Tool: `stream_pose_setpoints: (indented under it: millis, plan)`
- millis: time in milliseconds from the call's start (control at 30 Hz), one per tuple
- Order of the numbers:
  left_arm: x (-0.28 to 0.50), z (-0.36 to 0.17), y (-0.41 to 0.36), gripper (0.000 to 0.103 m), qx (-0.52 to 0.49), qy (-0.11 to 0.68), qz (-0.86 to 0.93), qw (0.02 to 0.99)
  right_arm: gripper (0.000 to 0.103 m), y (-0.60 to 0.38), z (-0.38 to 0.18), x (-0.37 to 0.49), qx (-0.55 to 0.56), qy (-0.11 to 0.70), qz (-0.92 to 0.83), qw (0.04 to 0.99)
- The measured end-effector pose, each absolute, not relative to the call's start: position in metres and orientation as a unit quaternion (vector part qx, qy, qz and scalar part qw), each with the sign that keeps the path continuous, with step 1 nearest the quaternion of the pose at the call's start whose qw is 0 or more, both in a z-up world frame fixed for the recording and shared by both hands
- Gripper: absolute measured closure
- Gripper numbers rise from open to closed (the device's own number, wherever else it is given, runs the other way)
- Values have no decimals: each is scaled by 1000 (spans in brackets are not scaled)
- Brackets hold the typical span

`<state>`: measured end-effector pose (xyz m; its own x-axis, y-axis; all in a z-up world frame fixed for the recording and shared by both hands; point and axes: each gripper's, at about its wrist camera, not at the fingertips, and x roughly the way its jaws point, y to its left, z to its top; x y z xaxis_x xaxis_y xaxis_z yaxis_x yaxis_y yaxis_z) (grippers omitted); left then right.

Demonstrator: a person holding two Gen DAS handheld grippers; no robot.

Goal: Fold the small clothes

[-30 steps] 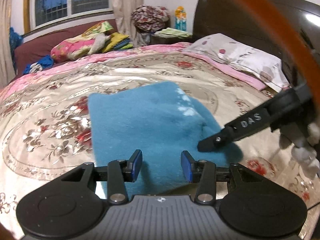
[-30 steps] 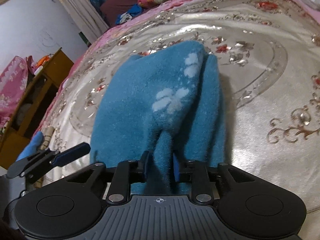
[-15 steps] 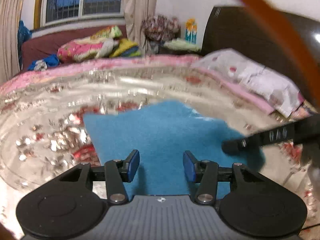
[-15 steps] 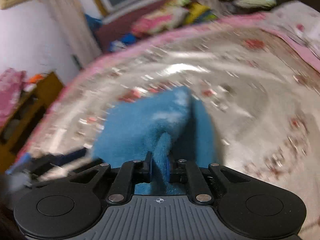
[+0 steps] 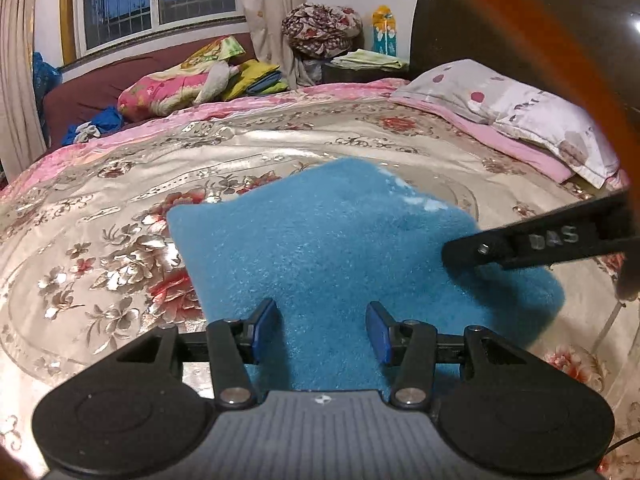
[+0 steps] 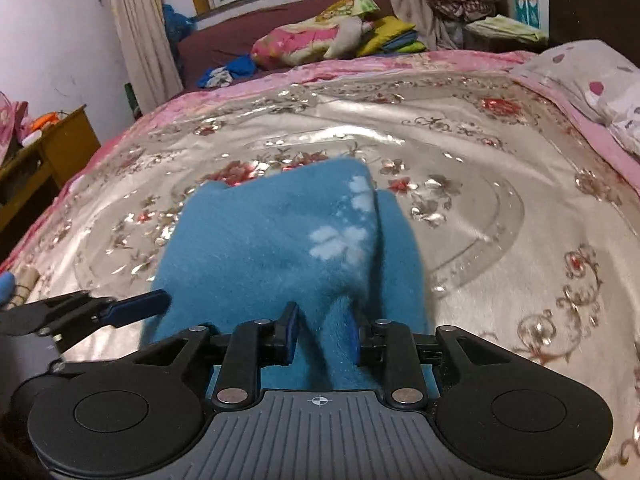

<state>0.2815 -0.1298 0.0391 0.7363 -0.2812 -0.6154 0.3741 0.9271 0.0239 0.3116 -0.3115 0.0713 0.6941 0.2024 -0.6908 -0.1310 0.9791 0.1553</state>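
A blue fleece garment with pale paw prints lies folded on the floral bedspread. My left gripper hovers open over its near edge, with nothing pinched between the blue pads. From the right, one finger of my right gripper reaches onto the garment's right side. In the right wrist view a raised fold of the garment stands between the jaws of the right gripper, which are opening; the left pad stands clear of the fleece. One left fingertip shows at the garment's left edge.
Pillows lie at the head of the bed against the dark headboard. Piled bedding and clothes sit on a sofa beyond the bed's far edge. A wooden cabinet stands beside the bed at the left.
The right gripper pinched tight on the raised fold half a second ago and has since widened. The left gripper crept a little closer over the garment's near edge.
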Motion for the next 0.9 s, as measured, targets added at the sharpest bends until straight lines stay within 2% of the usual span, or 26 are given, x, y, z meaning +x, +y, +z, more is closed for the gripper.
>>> stream_pose_setpoints:
  millis: [100,200,367,567,633,867,900]
  plan:
    - [283,40,-129,50,71,324,-179,926,77,-318,75,314,73,377,80,920]
    - [285,41,-129,50,69,329,-178,925,77,-318,87,302,34,350,63,934]
    - [287,42,-137,49,79,338,-168,922,77,-311,88,305,29,342,90,935]
    - [289,43,-138,49,85,347,-173,918,77,-303,59,335,-15,380,62,923]
    - [288,43,-137,48,84,346,-175,918,75,-310,51,340,2,392,61,918]
    - [282,51,-118,48,59,339,-168,924,74,-314,47,339,13,390,59,919]
    - [282,52,-114,48,56,337,-165,925,72,-313,48,337,9,389,58,919]
